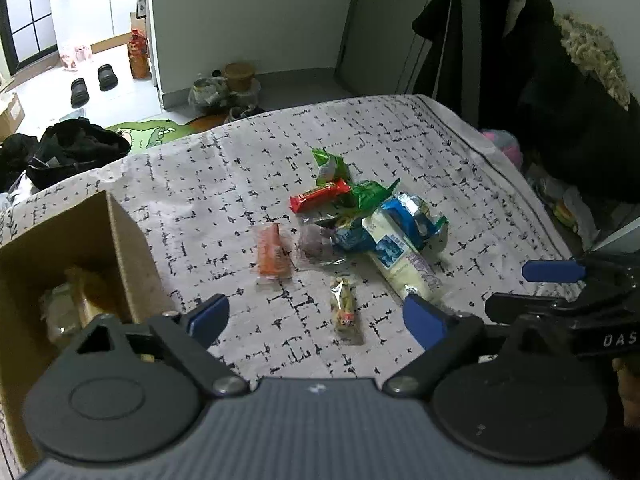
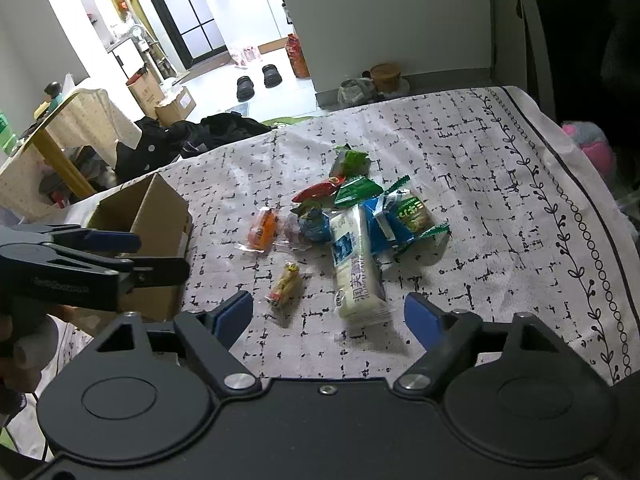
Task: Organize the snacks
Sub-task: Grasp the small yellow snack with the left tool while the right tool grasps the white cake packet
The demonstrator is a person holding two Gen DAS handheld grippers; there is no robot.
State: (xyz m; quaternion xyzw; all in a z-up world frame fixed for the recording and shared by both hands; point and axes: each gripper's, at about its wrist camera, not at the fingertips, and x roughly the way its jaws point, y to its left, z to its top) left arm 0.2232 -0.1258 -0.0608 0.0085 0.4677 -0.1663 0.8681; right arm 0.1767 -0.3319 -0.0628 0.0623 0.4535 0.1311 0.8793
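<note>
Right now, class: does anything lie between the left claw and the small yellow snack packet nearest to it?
Nothing visible does. The left claw hangs open above bare tablecloth, and the small yellow packet lies alone just ahead between its fingers, apart from the snack pile and the cardboard box.

Both wrist views overlook the snack pile [image 1: 360, 216] obliquely

White letters "DAS" are showing on the black arm of the right gripper [image 1: 560, 284] at three o'clock in the left wrist view, cut off by the frame edge. Chinese characters are running down the long white packet [image 2: 356, 272] at centre in the right wrist view, and yellow lettering on the green packet [image 2: 414, 216] beside it is staying too small to read.
</note>
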